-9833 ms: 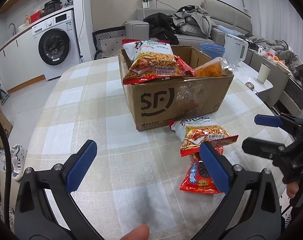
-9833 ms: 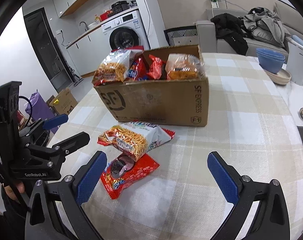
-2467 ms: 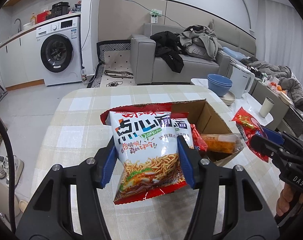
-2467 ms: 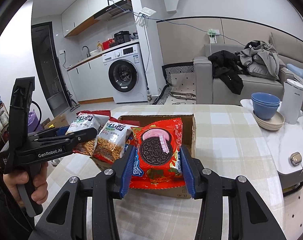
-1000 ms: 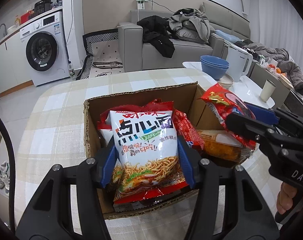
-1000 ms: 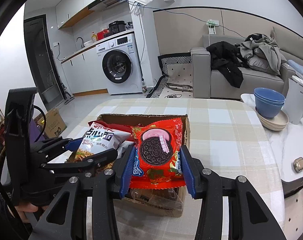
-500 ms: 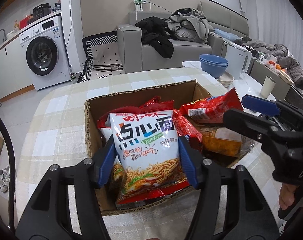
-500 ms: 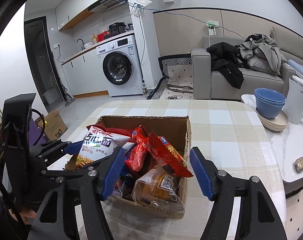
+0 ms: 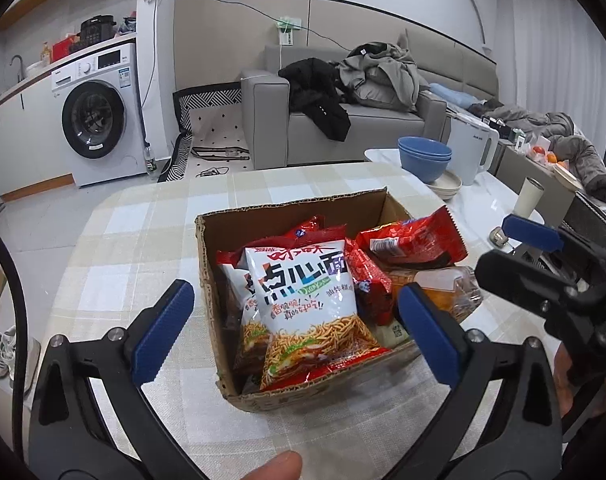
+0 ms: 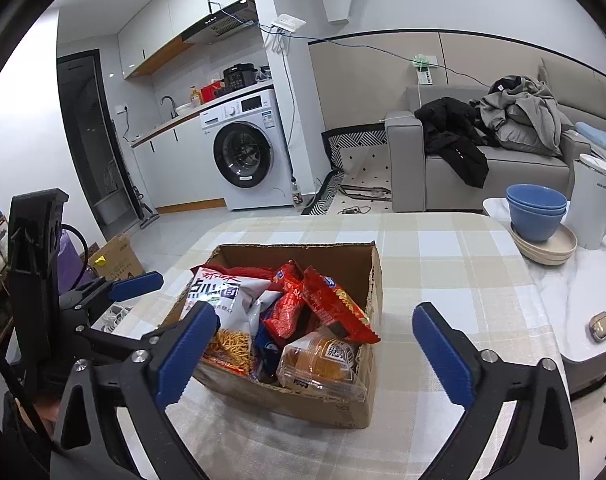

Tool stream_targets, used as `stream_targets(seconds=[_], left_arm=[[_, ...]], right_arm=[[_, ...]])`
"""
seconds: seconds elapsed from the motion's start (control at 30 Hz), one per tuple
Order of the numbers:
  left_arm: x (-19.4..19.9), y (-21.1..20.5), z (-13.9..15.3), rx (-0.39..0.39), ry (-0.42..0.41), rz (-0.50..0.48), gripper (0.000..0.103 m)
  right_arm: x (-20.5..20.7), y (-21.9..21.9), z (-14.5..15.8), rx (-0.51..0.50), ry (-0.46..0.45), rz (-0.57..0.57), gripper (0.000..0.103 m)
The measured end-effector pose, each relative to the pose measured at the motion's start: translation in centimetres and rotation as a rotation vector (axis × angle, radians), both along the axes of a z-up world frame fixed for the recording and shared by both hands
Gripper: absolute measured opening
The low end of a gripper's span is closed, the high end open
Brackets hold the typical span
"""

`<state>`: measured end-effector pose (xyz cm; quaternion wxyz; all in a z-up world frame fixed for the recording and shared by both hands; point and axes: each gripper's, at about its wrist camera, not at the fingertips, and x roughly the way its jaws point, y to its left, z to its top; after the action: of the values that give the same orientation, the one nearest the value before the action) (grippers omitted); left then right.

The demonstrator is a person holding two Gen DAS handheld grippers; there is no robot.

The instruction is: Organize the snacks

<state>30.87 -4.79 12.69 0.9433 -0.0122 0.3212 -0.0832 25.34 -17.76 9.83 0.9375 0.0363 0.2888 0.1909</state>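
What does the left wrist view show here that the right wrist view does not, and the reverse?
Only the left wrist view shows the noodle bag's printed front face-on and a white cup on the side table.

Only the right wrist view shows a small earbud case, the range hood and a brown floor box.

Both show the cardboard box of snacks, blue bowls, kettle, washing machine, and the left gripper and right gripper, jaws opening with nothing gripped.

Both grippers have let go; noodle bag (image 9: pixel 307 304) and red cookie packet (image 10: pixel 335 304) now lie in the box (image 10: pixel 377 276).
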Motion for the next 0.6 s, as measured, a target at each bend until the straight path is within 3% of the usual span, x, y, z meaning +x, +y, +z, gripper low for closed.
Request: stream_targets(seconds=[0.6], left_arm=[[-6.9,2.0,0.3,-0.002,-0.058,0.008,0.102]], right_arm=[[-4.0,0.2,-0.8,0.020,-0.054,0.040,0.103]])
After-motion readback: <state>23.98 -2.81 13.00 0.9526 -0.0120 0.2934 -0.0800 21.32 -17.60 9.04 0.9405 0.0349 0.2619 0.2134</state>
